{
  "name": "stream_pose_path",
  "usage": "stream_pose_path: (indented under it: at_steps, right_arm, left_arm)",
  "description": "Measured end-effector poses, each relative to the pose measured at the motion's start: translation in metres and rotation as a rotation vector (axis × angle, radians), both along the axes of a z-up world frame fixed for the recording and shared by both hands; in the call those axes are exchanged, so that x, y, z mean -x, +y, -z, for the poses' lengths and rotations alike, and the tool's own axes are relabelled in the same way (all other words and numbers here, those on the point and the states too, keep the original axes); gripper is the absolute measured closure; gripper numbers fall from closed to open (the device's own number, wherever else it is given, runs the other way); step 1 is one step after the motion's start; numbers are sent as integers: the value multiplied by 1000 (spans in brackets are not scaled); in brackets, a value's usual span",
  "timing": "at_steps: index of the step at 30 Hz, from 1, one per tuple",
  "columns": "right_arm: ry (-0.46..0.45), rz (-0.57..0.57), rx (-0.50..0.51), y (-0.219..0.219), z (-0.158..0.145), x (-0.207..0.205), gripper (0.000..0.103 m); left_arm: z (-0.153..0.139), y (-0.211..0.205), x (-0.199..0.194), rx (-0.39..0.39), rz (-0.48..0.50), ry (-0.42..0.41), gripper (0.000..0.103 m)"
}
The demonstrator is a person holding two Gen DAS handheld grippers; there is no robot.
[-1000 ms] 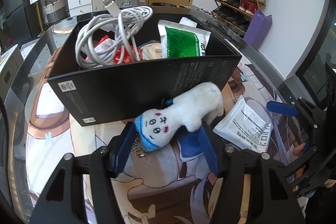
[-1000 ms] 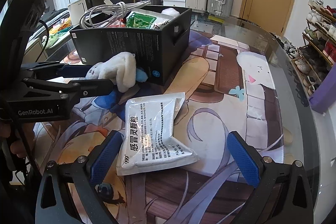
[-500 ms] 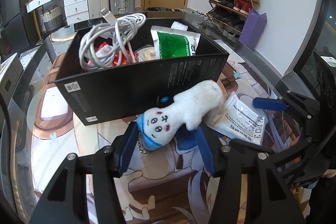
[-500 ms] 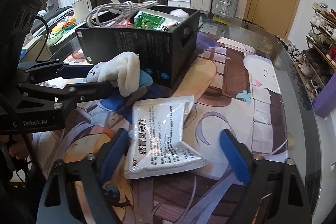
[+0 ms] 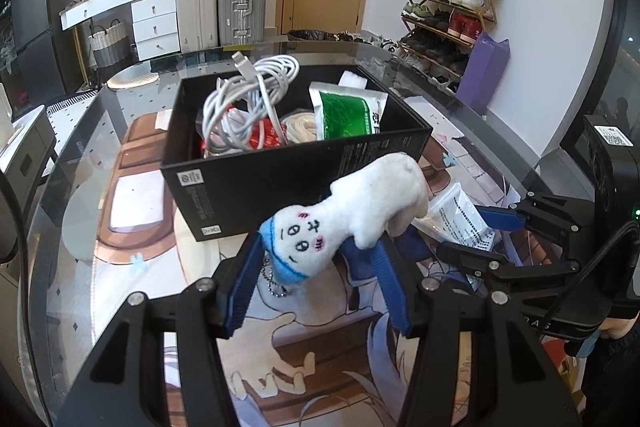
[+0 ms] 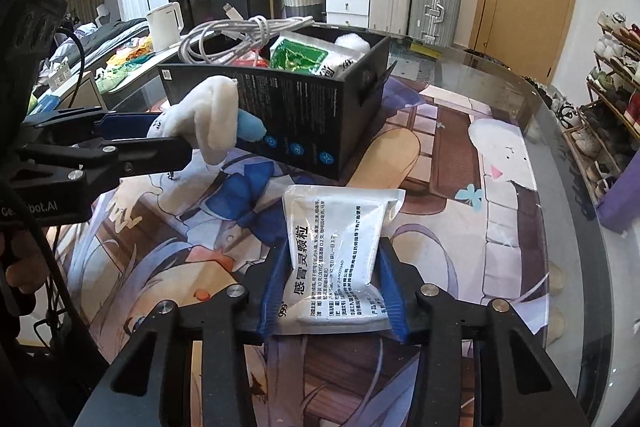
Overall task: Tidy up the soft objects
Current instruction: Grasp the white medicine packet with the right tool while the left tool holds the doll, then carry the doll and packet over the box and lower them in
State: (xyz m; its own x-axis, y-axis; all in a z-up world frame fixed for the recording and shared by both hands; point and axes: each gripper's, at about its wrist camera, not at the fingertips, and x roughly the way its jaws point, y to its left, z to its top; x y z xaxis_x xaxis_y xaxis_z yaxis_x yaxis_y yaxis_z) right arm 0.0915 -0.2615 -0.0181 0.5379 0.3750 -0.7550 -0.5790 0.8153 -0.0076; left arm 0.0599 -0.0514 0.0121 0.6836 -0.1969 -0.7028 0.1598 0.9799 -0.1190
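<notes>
My left gripper (image 5: 316, 267) is shut on a white plush toy (image 5: 344, 215) with a blue cap and a stitched face, held above the mat in front of the black box (image 5: 280, 175). In the right wrist view the toy (image 6: 212, 115) hangs beside the box's (image 6: 304, 115) near wall. My right gripper (image 6: 330, 291) is shut on a white medicine sachet (image 6: 336, 247) with printed text, which lies on the mat; the sachet also shows in the left wrist view (image 5: 460, 215). The box holds a coiled white cable (image 5: 248, 103), a green packet (image 5: 344, 111) and other soft items.
The box stands on an anime-print mat (image 6: 440, 147) over a round glass table (image 6: 560, 163). A purple bag (image 5: 484, 71) and a shoe rack (image 5: 448, 11) stand beyond the table's right edge. Suitcases and drawers are at the back.
My left gripper has lifted the plush toy higher off the mat. My right gripper has moved forward and closed its fingers on the sachet.
</notes>
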Motion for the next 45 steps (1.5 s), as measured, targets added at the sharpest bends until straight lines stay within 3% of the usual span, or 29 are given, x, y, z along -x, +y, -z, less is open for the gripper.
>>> stream_pose_path:
  at_steps: [17,26,36,45]
  right_arm:
    - [-173,19,-147,-1,-66,5,59]
    - [-194,14,-205,21,-87,-16,59]
    - [-188,10,-249,43,-95,-46,59]
    - [-162,20,-269,49,-84,-62,59]
  left_arm:
    - [-38,20,7,11,-56,-84,48]
    - [-53,37,-4,9,-104,-111,48]
    - [-61,59,-23,30,-170,-127,48]
    - [-48,73,-44,35,-243,-116,48]
